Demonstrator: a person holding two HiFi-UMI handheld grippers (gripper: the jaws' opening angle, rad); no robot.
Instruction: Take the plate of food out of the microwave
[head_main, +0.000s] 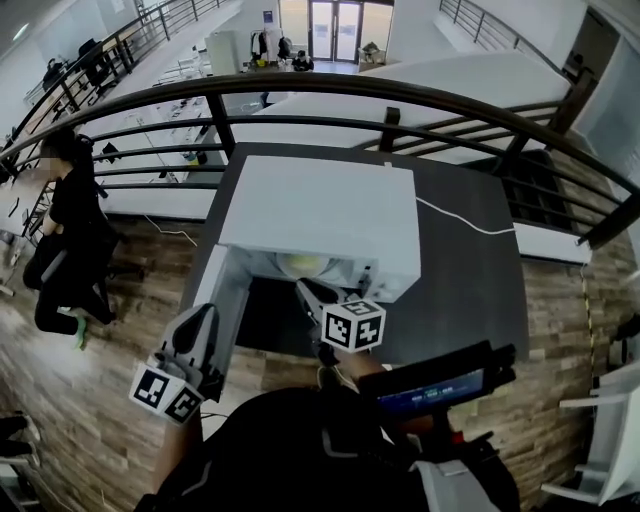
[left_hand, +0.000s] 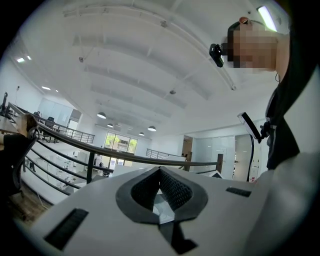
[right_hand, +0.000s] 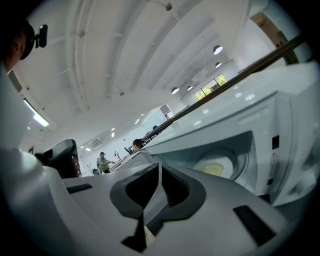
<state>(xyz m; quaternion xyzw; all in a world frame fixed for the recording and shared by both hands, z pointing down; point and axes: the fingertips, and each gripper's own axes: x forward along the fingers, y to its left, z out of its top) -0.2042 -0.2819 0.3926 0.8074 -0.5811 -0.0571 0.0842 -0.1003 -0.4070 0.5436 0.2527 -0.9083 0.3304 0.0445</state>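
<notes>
The white microwave (head_main: 320, 215) stands on the dark counter (head_main: 470, 280) with its door (head_main: 222, 300) swung open to the left. Inside, the plate of food (head_main: 303, 265) lies flat, round and pale, with yellowish contents.

Dark curved railing (head_main: 330, 90) arcs across at 12 o'clock, with glass doors (head_main: 335, 28) beyond it. Person in black (head_main: 70, 230) at 9 o'clock, on wood floor (head_main: 150, 270). White cable (head_main: 465, 222) lies across dark table (head_main: 480, 290) at 3 o'clock.

Microwave (head_main: 320, 215) stands on the table (head_main: 470, 270), its door (head_main: 222, 300) swung open to the left. Plate of food (head_main: 305, 264) sits inside the microwave. Railing (head_main: 400, 95) runs behind the table. Cable (head_main: 460, 220) lies on the table, right of the microwave. Left gripper (head_main: 198, 322) is before the door, right gripper (head_main: 306, 290) before the opening.
</notes>
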